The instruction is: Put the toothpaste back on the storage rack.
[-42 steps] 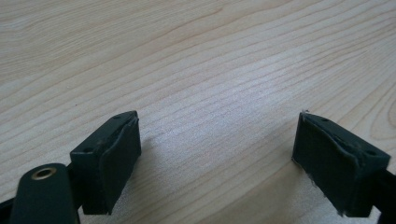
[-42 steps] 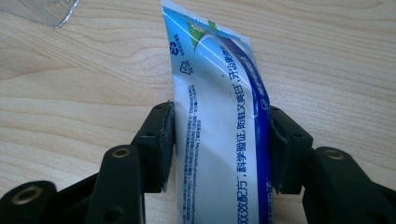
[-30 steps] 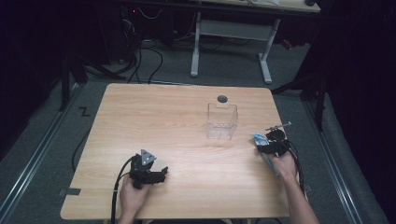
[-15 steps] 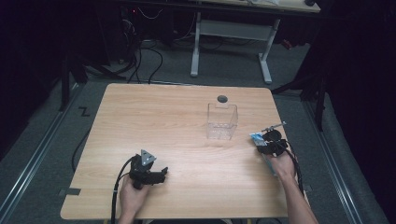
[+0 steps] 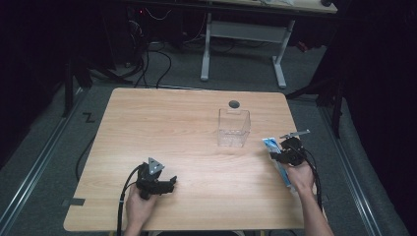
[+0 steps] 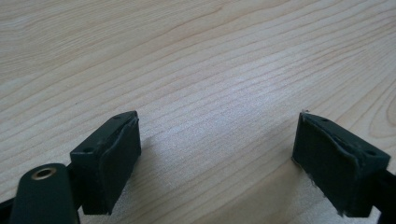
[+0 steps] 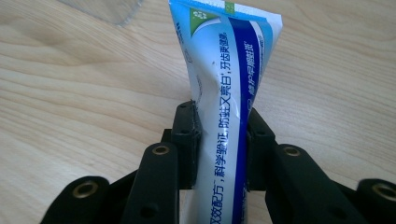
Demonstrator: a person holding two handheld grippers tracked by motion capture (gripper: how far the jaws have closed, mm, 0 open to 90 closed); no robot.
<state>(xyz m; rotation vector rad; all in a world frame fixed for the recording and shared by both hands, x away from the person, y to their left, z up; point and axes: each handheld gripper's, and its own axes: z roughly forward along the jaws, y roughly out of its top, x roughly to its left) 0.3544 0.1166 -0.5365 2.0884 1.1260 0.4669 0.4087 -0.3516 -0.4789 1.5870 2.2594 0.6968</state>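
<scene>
Your left gripper (image 5: 169, 183) is black, grey three-cornered plate on top, black cable trailing off it. Your right gripper (image 7: 219, 140) is black too, brass-ringed holes in its links. Forearms bare, no sleeves.

Blue-and-white plastic toothpaste tube (image 7: 224, 88): Chinese print running lengthwise. White band reads approx. "双效配方, 科学验证, 防蛀又亮白, 牙齿更健康"; dark blue band has more chars, too small/creased to read w/ certainty. Green corner logo: illegible. Grey floor left of light wooden table (image 5: 162, 128): black "Z" mark (image 5: 88, 117).
</scene>
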